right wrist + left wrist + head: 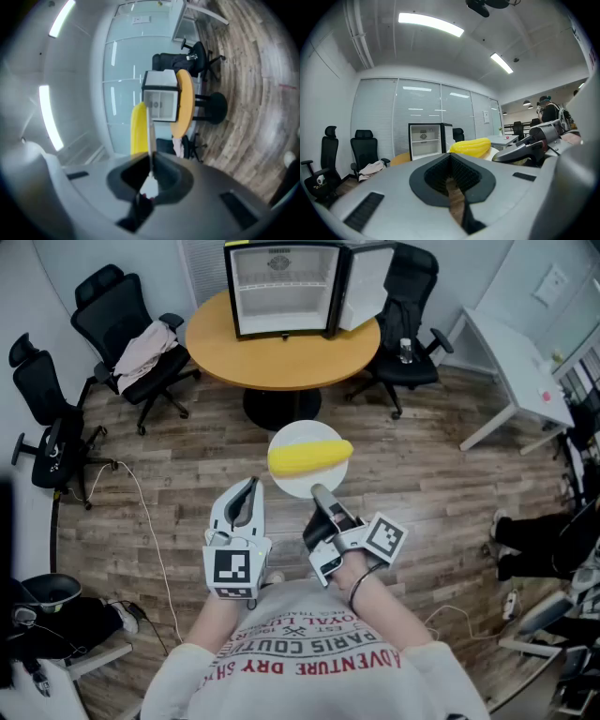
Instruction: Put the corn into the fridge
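Observation:
A yellow corn cob [309, 457] lies on a round white plate [298, 485] held in the air over the wooden floor. My right gripper [320, 493] is shut on the plate's near rim. In the right gripper view the plate [150, 136] shows edge-on between the jaws, with the corn [138, 129] to its left. My left gripper [248, 491] hangs beside the plate on the left, shut and holding nothing. Ahead, a small fridge [281, 287] stands on a round wooden table [281, 357], its door [366, 282] swung open to the right, its shelves bare.
Black office chairs ring the table; one at the left [141, 348] carries a heap of clothes. A white desk [511, 362] stands at the right. Cables [150, 521] trail over the floor at the left. Someone's legs [530, 545] show at the right edge.

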`<state>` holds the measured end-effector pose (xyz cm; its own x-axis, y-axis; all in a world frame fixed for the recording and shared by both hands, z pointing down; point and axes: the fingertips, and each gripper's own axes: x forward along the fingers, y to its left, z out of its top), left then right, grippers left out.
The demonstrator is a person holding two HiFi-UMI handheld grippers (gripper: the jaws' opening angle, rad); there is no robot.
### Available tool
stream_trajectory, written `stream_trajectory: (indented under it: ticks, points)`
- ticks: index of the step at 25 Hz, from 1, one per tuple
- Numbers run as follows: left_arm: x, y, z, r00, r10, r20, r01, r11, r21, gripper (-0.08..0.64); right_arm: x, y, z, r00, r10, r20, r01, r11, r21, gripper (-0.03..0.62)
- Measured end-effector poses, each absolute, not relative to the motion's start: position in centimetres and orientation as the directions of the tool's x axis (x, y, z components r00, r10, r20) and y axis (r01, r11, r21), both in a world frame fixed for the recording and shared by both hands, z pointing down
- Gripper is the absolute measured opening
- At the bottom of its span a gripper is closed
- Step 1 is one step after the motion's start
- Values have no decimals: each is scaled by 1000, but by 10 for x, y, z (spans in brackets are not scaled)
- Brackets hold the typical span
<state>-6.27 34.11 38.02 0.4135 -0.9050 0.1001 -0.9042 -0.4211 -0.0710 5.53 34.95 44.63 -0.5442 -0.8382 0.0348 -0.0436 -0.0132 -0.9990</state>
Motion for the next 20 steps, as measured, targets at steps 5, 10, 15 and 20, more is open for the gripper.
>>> stream_trajectory:
  ticks: [5, 10, 15, 20]
  points:
    - [-59, 338, 383, 418, -902, 104, -902, -426, -70, 25, 58, 347, 450, -544, -838, 40, -48, -17, -999, 40]
    - [-56, 337, 388, 419, -902, 107, -902, -427, -67, 25, 58, 347, 454, -551, -833, 46, -57, -17, -998, 40]
    - [-62, 330, 393, 429, -897, 111, -899, -435, -42, 25, 52, 340, 457, -546, -836, 55, -51, -32, -998, 40]
    - [-86, 316, 401, 436, -891, 130, -895, -444, -38, 25, 34, 327, 462, -529, -846, 65, -41, -51, -998, 40]
